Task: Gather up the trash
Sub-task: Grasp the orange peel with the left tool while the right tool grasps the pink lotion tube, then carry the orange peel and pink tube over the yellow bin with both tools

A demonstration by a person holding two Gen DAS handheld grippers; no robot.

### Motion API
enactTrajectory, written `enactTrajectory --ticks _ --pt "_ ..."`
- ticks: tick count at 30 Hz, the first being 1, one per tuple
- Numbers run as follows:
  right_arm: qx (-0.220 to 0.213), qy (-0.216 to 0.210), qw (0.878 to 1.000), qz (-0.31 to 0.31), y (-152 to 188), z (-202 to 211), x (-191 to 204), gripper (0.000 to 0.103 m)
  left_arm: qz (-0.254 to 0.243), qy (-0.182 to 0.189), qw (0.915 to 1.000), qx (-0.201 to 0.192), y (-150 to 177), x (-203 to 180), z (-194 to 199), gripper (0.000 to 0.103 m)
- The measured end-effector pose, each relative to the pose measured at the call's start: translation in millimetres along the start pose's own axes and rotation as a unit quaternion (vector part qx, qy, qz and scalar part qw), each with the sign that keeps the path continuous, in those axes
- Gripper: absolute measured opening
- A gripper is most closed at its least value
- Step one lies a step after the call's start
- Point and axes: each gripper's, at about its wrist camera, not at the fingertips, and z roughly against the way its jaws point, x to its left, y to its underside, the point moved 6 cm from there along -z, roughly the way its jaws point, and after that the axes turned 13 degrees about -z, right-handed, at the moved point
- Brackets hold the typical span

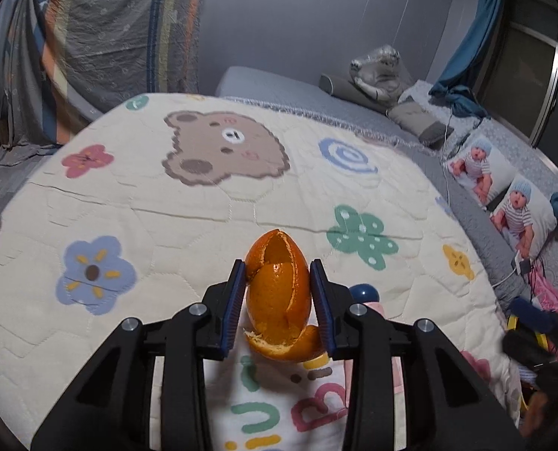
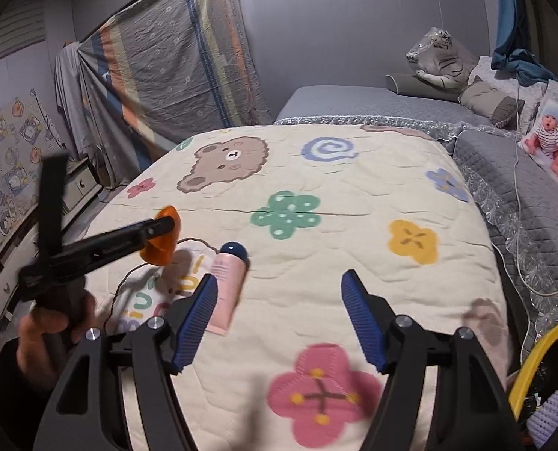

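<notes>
Orange peel (image 1: 279, 297), curled into a hollow shell, fills the gap between my left gripper (image 1: 278, 302) jaws in the left wrist view; both blue ribbed pads (image 1: 231, 304) press on its sides, so my jaws stand narrow and clamped on it. Beyond the jaw tips spreads a cream quilt (image 1: 189, 210) printed with a bear's head and flowers. Just behind my right-hand jaw peeps the dark cap of a pink tube (image 1: 365, 295). Far to the right of the jaws, blurred, lies the yellow rim of a bin (image 1: 513, 323).

In the right wrist view, my right gripper (image 2: 279, 289) stands wide apart with nothing between the jaws; only quilt shows in the gap. The pink tube (image 2: 228, 282) lies on the quilt just outside my left-hand jaw, its dark cap pointing away. Farther left of the jaws, my left gripper (image 2: 162, 235) carries the peel (image 2: 160, 253) above the quilt, held by my hand (image 2: 53, 323). The yellow-rimmed bin (image 2: 538, 357) sits right of my right-hand jaw.
</notes>
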Motion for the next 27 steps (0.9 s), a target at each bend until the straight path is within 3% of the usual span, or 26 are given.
enactTrajectory --ticks 9,18,27 --pt "0.002 0.029 0.999 -0.036 -0.1 -58.0 28.0 0.065 -0.022 -0.051 0.9969 -0.055 -4.2 16.1 41.3 0.033" --pt "0.027 0.060 0.997 -0.045 6.3 -106.8 39.5 0.055 -0.011 -0.053 0.9956 -0.077 -3.9 28.1 50.3 0.033" --pt "0.060 0.069 0.995 -0.045 12.5 -127.3 37.5 0.042 -0.007 -0.054 0.9949 -0.085 -3.8 35.1 50.0 0.033"
